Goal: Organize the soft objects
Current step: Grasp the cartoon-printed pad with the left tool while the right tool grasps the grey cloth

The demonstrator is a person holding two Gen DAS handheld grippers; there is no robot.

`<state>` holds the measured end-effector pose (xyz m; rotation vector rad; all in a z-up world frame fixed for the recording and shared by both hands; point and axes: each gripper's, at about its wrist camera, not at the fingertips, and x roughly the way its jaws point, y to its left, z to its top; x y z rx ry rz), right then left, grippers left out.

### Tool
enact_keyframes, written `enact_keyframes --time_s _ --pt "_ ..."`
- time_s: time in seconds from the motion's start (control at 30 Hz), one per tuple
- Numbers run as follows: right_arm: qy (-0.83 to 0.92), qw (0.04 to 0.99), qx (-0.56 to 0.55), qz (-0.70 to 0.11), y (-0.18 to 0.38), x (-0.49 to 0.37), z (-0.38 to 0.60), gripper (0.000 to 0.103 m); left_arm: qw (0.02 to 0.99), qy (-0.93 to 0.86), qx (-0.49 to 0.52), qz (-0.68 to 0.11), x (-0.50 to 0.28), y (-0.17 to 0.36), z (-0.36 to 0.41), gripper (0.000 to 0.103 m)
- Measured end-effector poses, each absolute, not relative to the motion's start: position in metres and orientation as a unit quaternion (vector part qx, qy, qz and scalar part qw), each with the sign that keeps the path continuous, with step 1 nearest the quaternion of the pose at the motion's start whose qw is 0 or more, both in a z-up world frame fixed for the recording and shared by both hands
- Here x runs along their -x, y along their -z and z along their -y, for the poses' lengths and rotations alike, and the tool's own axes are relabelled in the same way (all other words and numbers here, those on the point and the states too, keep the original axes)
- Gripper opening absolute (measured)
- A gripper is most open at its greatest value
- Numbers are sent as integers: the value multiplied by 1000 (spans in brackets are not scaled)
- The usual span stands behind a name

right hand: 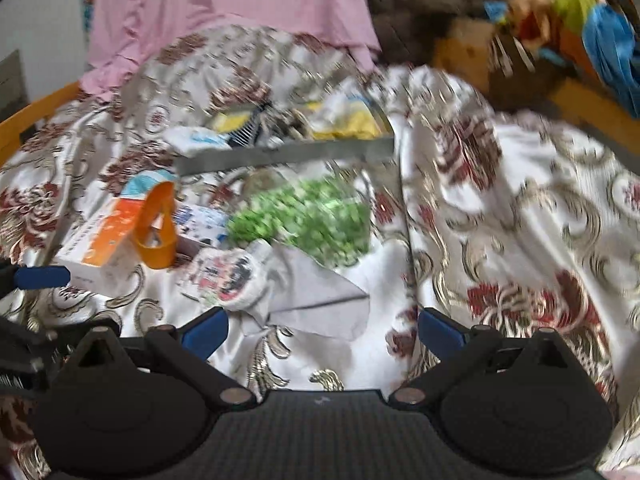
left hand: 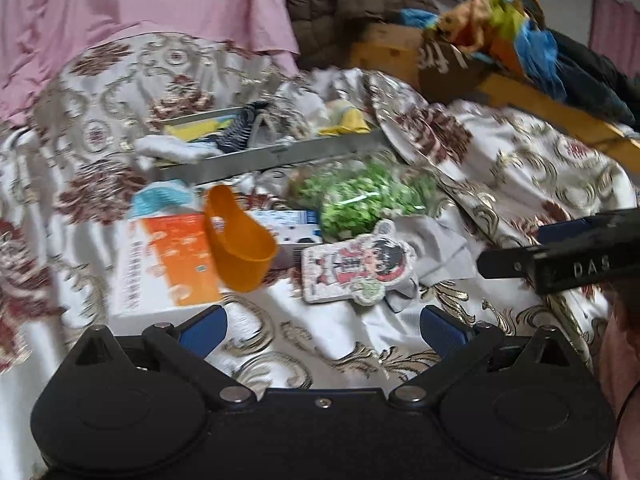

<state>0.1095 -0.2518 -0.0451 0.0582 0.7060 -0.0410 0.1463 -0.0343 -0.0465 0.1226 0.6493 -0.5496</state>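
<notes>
Since both grippers, left gripper point(left hand: 323, 330) and right gripper point(right hand: 323, 327), hang wide open and empty, the grey cloth point(right hand: 316, 300) looks like the near pick for the far tray point(left hand: 280, 156).

A bed covered by a white, gold and maroon floral quilt point(left hand: 100, 128) carries everything. At its centre lies a cartoon plush pad point(left hand: 356, 266) on a grey cloth point(left hand: 440, 248); an orange cup point(left hand: 240, 240) and orange-white box point(left hand: 168, 264) at nine o'clock, a green bag point(left hand: 360, 196) and metal tray point(left hand: 276, 156) at twelve.
</notes>
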Motion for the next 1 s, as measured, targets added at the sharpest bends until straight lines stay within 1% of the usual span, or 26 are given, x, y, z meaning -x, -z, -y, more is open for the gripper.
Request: enact_keyframes --time_s 0.2,0.43,0.63,0.73,0.8,1.0 --pt "12 931 -67 -359 52 -127 265 103 899 290 -69 -322 -173 62 58 102" --pt "-5 930 -80 -358 56 -159 280 103 893 293 -20 -341 -201 82 62 102" --pt "-15 926 -84 -368 62 -171 281 102 889 315 -56 -326 -204 89 78 102" --pt "-11 923 -92 -374 66 -174 283 97 889 324 -76 -314 -204 90 88 102" --pt "-7 920 -99 -380 69 -175 285 91 887 331 -79 -311 -204 91 93 102" --pt "-16 918 -102 -382 73 -176 283 86 887 327 -57 -322 -216 98 95 101"
